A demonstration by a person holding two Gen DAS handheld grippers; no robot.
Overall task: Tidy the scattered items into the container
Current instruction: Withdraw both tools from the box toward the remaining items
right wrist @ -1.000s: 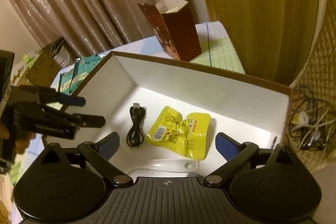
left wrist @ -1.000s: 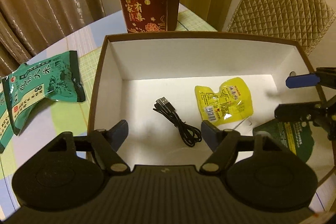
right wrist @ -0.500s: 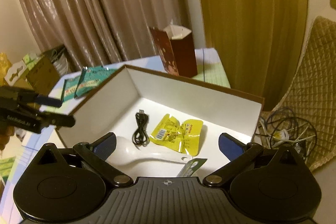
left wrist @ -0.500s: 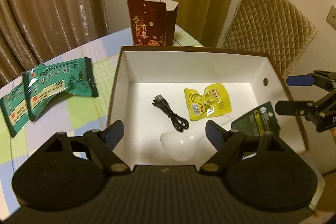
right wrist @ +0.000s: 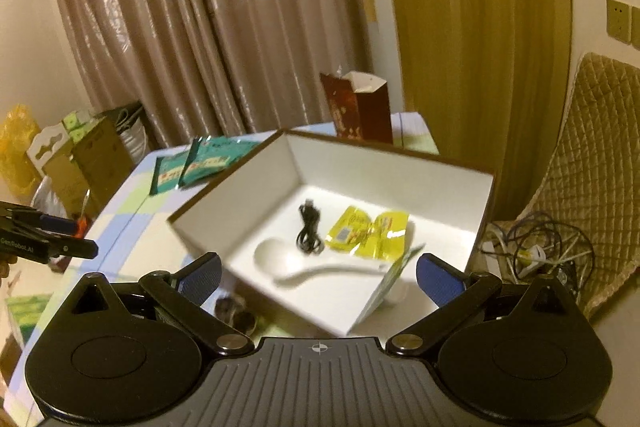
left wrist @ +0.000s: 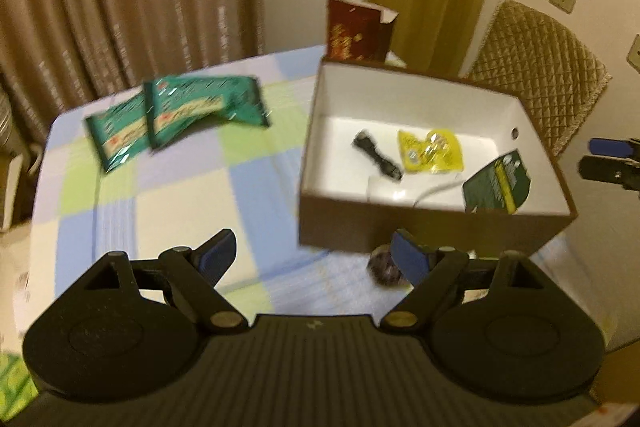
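The brown box with white inside stands on the checked table; it also shows in the right wrist view. Inside lie a black USB cable, a yellow packet, a white spoon and a dark green packet. Two green snack bags lie on the table left of the box. A small dark round object sits in front of the box. My left gripper is open and empty, pulled back from the box. My right gripper is open and empty above the box's near corner.
A tall dark red carton stands behind the box. A quilted chair is at the right. Cardboard boxes and bags stand beyond the table's left side. Cables lie on the chair seat.
Both grippers have drawn back and up from the box. The spoon and the dark green packet came into view inside it. The left view now takes in the table in front of the box.
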